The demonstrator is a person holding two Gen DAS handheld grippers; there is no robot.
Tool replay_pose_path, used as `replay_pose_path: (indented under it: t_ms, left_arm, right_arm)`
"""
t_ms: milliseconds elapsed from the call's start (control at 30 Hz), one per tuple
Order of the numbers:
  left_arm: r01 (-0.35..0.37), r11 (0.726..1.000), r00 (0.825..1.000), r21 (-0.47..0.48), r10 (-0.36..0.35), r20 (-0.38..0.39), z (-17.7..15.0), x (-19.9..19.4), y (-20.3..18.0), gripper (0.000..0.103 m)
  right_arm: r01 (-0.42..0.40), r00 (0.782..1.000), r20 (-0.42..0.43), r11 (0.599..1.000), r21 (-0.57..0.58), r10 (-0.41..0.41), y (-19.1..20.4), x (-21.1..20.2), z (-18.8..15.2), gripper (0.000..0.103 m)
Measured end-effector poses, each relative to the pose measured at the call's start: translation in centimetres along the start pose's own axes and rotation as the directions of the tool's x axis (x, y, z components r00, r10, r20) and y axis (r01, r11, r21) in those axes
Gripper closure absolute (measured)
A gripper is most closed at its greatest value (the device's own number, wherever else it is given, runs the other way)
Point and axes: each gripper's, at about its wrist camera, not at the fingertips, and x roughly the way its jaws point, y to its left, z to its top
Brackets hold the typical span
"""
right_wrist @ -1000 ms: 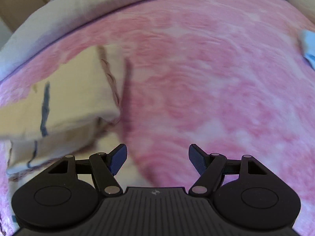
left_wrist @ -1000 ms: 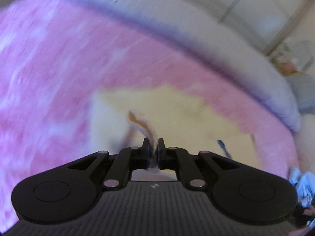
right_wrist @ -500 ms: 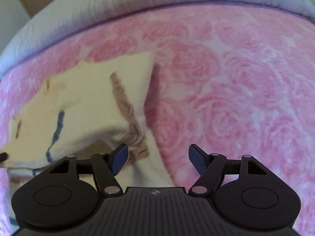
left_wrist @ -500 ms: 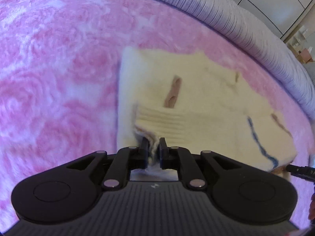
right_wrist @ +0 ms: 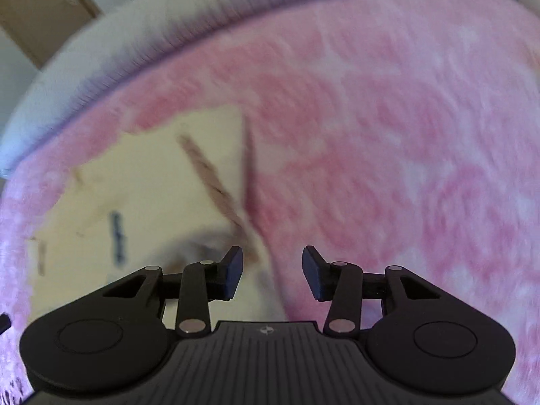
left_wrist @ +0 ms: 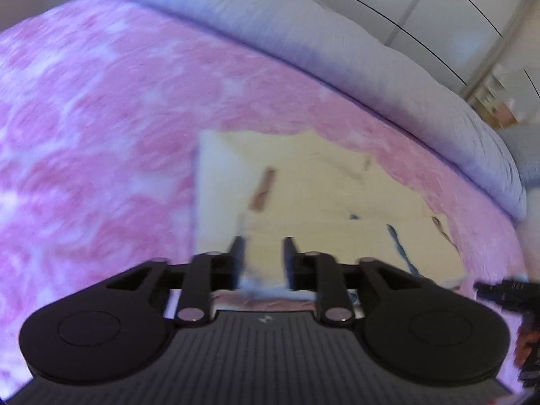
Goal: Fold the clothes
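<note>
Here we see a cream garment lying folded on a pink blanket that covers a bed; both views are motion-blurred. The garment has brown stitching and a blue mark on it. In the left wrist view the left gripper sits over the garment's near edge, jaws opening, a gap showing between them. Cream cloth shows in that gap, but the pads do not press on it as far as we can tell. A grey duvet runs along the far side of the blanket, and white wardrobe doors stand behind it. At the right edge of this view a bit of the other gripper pokes in.

In the right wrist view the right gripper hovers at the garment's right edge, jaws closing but apart. The garment's edge shows in the gap; whether it lies between the pads or under them we cannot tell. The left pad is over cream cloth, the right pad over pink blanket. A brown door shows top left.
</note>
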Motion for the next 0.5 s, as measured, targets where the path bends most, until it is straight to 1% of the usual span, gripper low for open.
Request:
replay_pose_path:
  t_ms: [33,100,167,233,267,300,333,367,400,467,500]
  left_arm:
    - [-0.014,1.000,1.000,0.020,0.014,-0.012,0.2,0.8,-0.6,0.067]
    - [-0.034,0.999,0.997,0.001,0.034,-0.067,-0.1,3.5,-0.4,0.067]
    - [-0.026,0.998,0.994,-0.057,0.020,-0.105,-0.5,5.5,0.3,0.069]
    - [0.004,0.996,0.994,-0.088,-0.014,-0.107,-0.7,6.9,0.3,0.076]
    - [0.019,0.996,0.994,-0.092,-0.029,-0.107,-0.7,7.2,0.2,0.091]
    - [0.034,0.995,0.993,-0.094,-0.044,-0.106,-0.6,7.5,0.0,0.100]
    - [0.047,0.995,0.994,-0.084,-0.055,-0.096,-0.4,7.2,-0.3,0.100]
    - [0.056,0.998,0.996,-0.042,-0.059,-0.064,-0.1,6.3,-0.8,0.100]
    - [0.057,0.998,0.998,0.033,-0.056,-0.031,0.1,5.2,-1.3,0.100]
    - [0.025,0.990,1.000,0.137,-0.023,-0.012,0.2,4.1,-1.4,0.100]
    - [0.009,0.989,1.000,0.149,-0.005,-0.027,0.0,4.4,-0.8,0.100]
  right_arm:
    - [-0.027,0.999,0.020,1.000,-0.009,0.027,0.5,-0.3,0.3,0.057]
    - [-0.061,0.998,0.025,0.997,-0.043,0.062,1.6,0.2,0.7,0.058]
    - [-0.038,0.999,0.019,0.998,-0.056,0.039,2.1,1.2,0.6,0.058]
    - [-0.029,0.999,0.016,0.998,-0.054,0.030,2.1,1.8,0.3,0.058]
    - [-0.024,1.000,0.011,0.998,-0.054,0.024,1.9,1.9,0.1,0.058]
    - [-0.018,1.000,0.005,0.998,-0.055,0.018,1.8,2.0,0.0,0.058]
    - [-0.002,1.000,-0.004,0.998,-0.059,0.002,1.7,2.2,-0.1,0.058]
    - [0.013,1.000,-0.009,0.998,-0.061,-0.013,1.7,2.1,-0.2,0.058]
    - [0.016,1.000,0.001,0.998,-0.058,-0.016,1.6,1.9,-0.1,0.057]
    - [0.021,0.999,0.026,0.999,-0.049,-0.020,1.6,1.5,0.0,0.057]
    - [0.023,0.999,0.043,0.999,-0.041,-0.021,1.6,1.2,0.2,0.057]
